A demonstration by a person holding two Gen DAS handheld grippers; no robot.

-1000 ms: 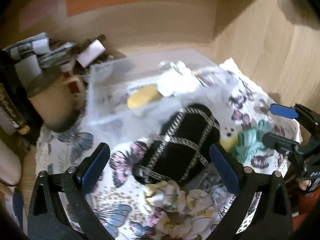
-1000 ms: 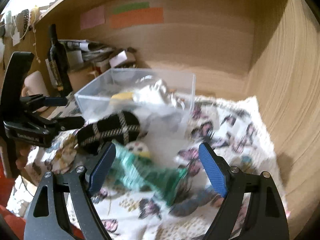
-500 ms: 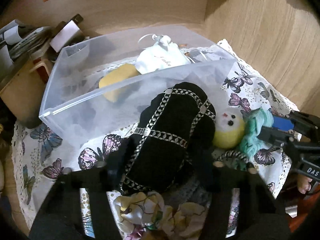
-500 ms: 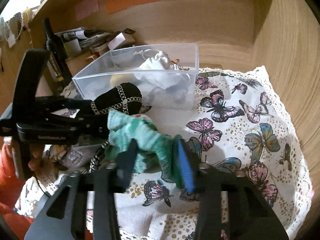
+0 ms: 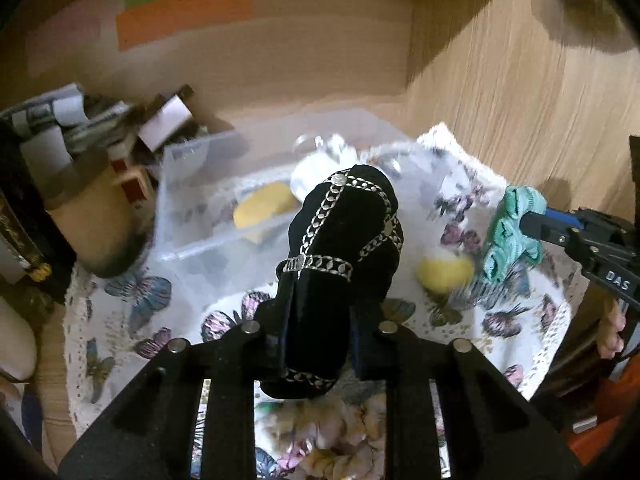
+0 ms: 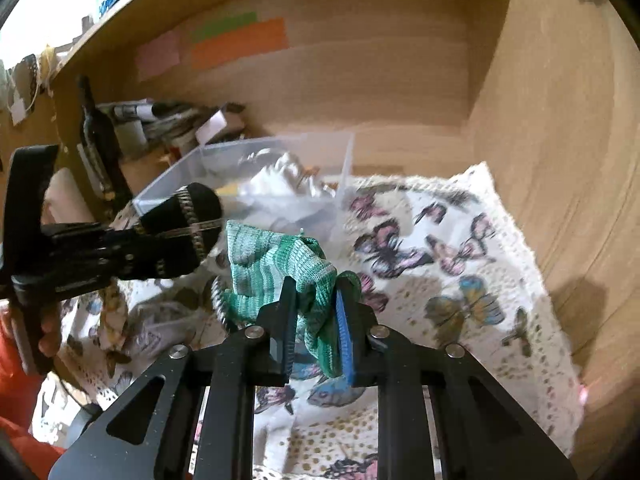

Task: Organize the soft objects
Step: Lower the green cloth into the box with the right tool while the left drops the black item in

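Both your grippers are clamping: left gripper (image 5: 316, 332) on black pouch (image 5: 340, 256), right gripper (image 6: 314, 320) on green knit (image 6: 276, 276).
You're working over a butterfly cloth (image 6: 440, 248) inside a wooden alcove (image 6: 552, 140); clear bin (image 5: 208, 216) sitting ahead.

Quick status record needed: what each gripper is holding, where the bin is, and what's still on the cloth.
left gripper: shut on black velvet pouch with silver chain trim, lifted
right gripper: shut on green striped knit cloth, lifted
clear plastic bin: behind both; holds yellow sponge and white bag
butterfly-print cloth: yellow ball toy, floral fabric lying on it
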